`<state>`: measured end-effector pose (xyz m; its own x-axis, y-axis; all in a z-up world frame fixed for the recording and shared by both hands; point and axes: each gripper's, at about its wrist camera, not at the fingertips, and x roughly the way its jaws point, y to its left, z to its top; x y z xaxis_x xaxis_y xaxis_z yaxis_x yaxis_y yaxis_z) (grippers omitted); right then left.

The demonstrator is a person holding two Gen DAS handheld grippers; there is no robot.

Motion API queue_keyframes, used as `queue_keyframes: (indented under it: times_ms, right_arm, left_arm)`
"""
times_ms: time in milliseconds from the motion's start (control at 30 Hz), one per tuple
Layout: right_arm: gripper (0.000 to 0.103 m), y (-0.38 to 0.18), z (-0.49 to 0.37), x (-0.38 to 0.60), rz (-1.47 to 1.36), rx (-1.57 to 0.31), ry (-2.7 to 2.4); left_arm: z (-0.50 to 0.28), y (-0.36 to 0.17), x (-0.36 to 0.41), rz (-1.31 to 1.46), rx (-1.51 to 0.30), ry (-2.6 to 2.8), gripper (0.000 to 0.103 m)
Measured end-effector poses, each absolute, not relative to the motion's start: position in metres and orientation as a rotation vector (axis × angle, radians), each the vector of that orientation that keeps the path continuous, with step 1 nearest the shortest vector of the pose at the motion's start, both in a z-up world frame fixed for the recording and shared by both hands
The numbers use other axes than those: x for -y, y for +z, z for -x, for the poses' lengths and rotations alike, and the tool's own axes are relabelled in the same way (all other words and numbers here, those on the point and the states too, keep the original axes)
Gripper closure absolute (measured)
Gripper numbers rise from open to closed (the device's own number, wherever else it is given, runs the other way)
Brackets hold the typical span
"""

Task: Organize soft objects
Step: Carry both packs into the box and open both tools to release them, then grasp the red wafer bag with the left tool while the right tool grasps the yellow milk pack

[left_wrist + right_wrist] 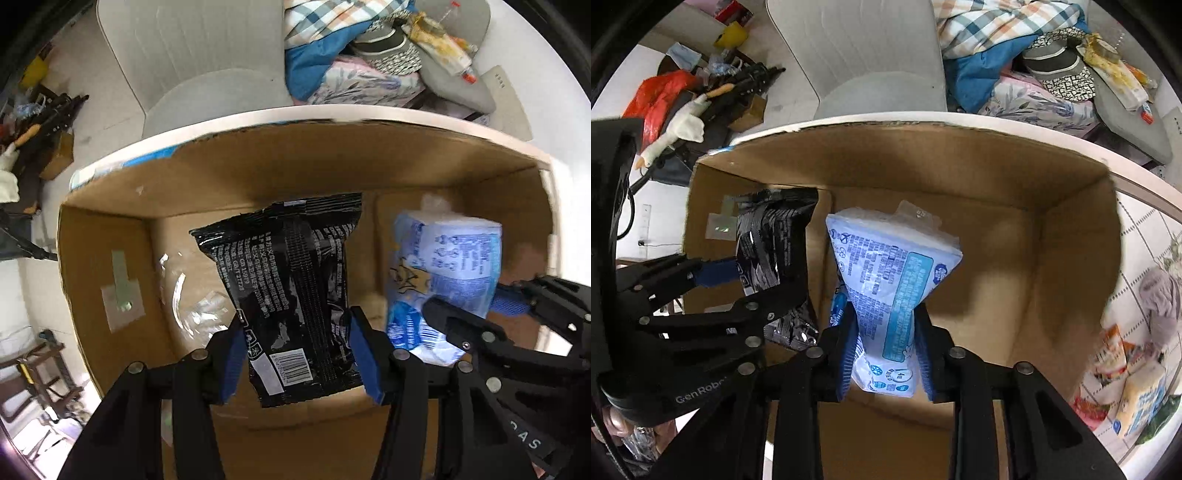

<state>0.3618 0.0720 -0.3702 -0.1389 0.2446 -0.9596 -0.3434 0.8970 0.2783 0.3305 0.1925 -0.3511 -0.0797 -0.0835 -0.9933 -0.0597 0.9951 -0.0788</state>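
My left gripper [295, 354] is shut on a black soft packet [291, 288] and holds it inside an open cardboard box [258, 166]. My right gripper [886, 350] is shut on a light blue soft packet [890, 295], squeezed at its middle, also held over the inside of the cardboard box [1071, 258]. In the left wrist view the blue packet [454, 266] and the right gripper [480, 325] are at the right. In the right wrist view the black packet [768, 243] and the left gripper [738, 291] are at the left.
The box stands on a white table [1145, 236]. More soft packets [1137, 387] and a grey cloth [1160, 299] lie on the table right of the box. A grey chair [192, 66] and a pile of clothes [354, 62] stand beyond it. Clutter [694, 99] covers the floor at the left.
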Motion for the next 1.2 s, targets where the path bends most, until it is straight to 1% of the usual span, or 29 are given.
queue_keyframes:
  times_ms: [67, 100, 167, 200, 233, 333, 367, 433, 500, 567, 600, 667, 967, 1200]
  right_arm:
    - [0.053, -0.376, -0.366, -0.073, 0.095, -1.641, 0.488]
    - [0.048, -0.380, -0.368, -0.073, 0.096, -1.647, 0.480]
    - [0.034, -0.385, -0.370, -0.073, 0.090, -1.660, 0.474]
    - [0.031, -0.385, -0.370, -0.072, 0.088, -1.662, 0.471]
    - [0.026, -0.384, -0.369, -0.072, 0.094, -1.659, 0.465]
    - [0.026, -0.375, -0.363, -0.071, 0.129, -1.644, 0.453]
    - [0.026, -0.372, -0.359, -0.071, 0.131, -1.642, 0.450]
    - [0.025, -0.364, -0.354, -0.068, 0.129, -1.636, 0.438]
    - [0.018, -0.356, -0.348, -0.067, 0.136, -1.622, 0.426]
    - [0.008, -0.348, -0.341, -0.066, 0.149, -1.604, 0.412]
    - [0.006, -0.345, -0.336, -0.066, 0.158, -1.598, 0.405]
    - [0.000, -0.336, -0.326, -0.065, 0.168, -1.579, 0.378]
    - [0.000, -0.304, -0.282, -0.059, 0.195, -1.489, 0.303]
    - [0.000, -0.264, -0.238, -0.043, 0.167, -1.418, 0.297]
  left_arm:
    - [-0.334, -0.355, -0.194, 0.102, -1.660, -0.014, 0.051]
    - [-0.333, -0.356, -0.197, 0.106, -1.667, -0.012, 0.050]
    - [-0.334, -0.358, -0.202, 0.137, -1.679, -0.014, 0.048]
    - [-0.334, -0.358, -0.204, 0.151, -1.678, -0.014, 0.045]
    - [-0.333, -0.356, -0.207, 0.162, -1.673, -0.015, 0.038]
    - [-0.324, -0.348, -0.214, 0.196, -1.653, -0.008, 0.033]
    - [-0.323, -0.348, -0.217, 0.206, -1.649, -0.008, 0.025]
    - [-0.317, -0.342, -0.220, 0.230, -1.636, -0.005, 0.014]
    - [-0.308, -0.333, -0.222, 0.248, -1.618, -0.001, 0.010]
    - [-0.299, -0.324, -0.225, 0.263, -1.598, 0.019, 0.005]
    - [-0.295, -0.320, -0.226, 0.268, -1.586, 0.024, 0.005]
    - [-0.285, -0.312, -0.225, 0.262, -1.562, 0.051, 0.005]
    - [-0.234, -0.268, -0.213, 0.195, -1.429, 0.144, 0.005]
    - [-0.201, -0.233, -0.201, 0.170, -1.334, 0.170, 0.005]
